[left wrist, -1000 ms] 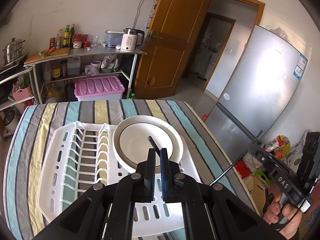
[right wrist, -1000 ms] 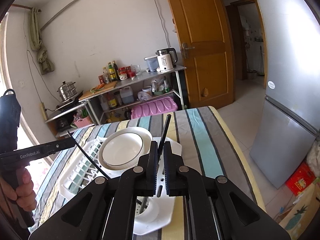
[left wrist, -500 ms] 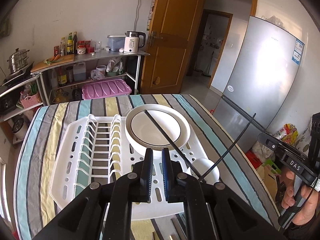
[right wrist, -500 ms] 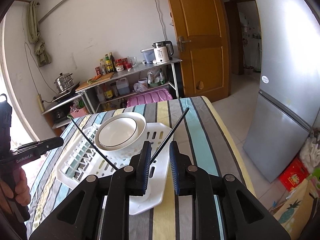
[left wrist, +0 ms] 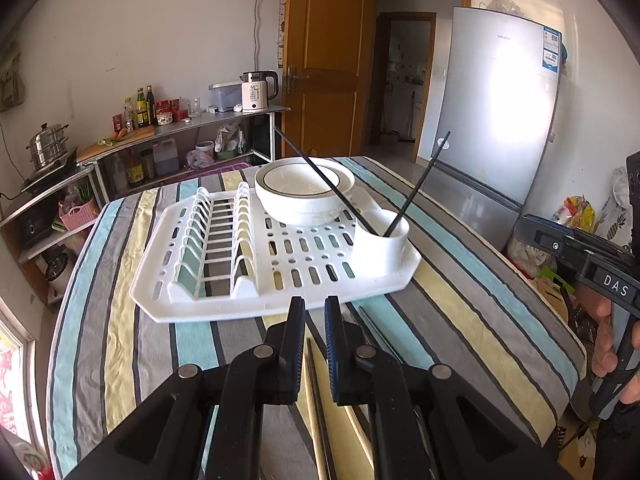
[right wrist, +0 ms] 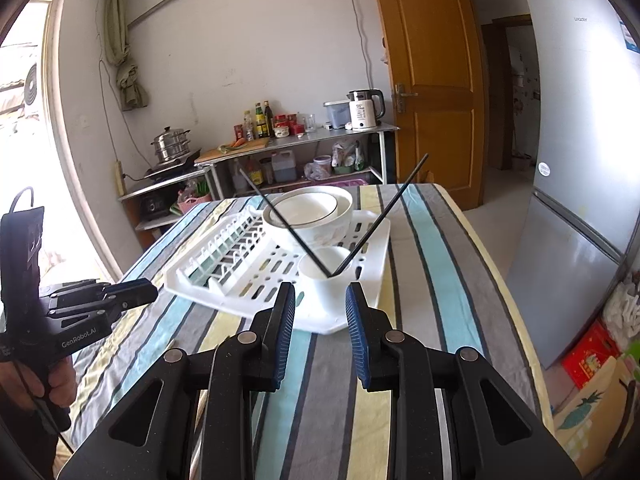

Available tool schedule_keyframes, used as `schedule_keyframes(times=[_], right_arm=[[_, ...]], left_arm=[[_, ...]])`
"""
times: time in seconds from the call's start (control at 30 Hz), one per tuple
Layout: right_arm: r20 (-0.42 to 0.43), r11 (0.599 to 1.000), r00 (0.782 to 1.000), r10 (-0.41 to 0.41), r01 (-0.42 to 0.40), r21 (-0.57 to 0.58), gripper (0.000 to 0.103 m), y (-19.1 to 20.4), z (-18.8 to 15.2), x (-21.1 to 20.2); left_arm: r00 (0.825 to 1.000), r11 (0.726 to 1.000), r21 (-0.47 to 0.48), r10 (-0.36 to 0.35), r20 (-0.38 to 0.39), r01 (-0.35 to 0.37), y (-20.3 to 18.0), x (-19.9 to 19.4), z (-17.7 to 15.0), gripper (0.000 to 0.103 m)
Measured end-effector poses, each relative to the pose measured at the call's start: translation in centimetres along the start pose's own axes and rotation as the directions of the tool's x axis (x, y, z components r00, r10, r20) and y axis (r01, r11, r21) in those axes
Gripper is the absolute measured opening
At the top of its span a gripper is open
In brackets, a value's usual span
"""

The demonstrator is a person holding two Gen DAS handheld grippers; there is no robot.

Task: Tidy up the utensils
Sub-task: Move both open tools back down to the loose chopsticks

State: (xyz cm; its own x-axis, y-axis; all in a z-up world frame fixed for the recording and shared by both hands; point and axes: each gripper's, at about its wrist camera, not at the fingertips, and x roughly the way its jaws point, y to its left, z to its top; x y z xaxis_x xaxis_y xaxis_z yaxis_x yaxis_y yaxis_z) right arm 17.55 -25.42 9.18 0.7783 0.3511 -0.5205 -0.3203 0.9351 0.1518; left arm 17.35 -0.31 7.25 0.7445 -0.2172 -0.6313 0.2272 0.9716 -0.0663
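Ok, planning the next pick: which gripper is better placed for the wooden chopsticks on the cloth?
Left, probably: the left gripper, jaws just opened and empty, hovers right over the wooden chopsticks; the right gripper, also just opened, faces the cup.

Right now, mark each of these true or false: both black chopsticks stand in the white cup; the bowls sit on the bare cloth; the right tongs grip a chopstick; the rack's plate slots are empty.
1. Both thin black chopsticks stand in the white plastic utensil cup: true.
2. The stacked white ceramic bowls sit on the striped tablecloth: false, they sit on the white plastic drying rack.
3. The right tongs grip a chopstick: false, nothing is between them.
4. The rack's plate slots are empty: true.
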Motion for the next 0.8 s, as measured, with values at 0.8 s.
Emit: schedule_keyframes(times=[0.8], right_arm=[[-0.121,0.997,0.991,0.061,-0.066,-0.040,0.027,3.6,-5.7,2.0]], left_arm=[[0.996,0.999,-0.045,0.017,-0.087,-0.022,1.6,-0.3,-7.1,0.020]])
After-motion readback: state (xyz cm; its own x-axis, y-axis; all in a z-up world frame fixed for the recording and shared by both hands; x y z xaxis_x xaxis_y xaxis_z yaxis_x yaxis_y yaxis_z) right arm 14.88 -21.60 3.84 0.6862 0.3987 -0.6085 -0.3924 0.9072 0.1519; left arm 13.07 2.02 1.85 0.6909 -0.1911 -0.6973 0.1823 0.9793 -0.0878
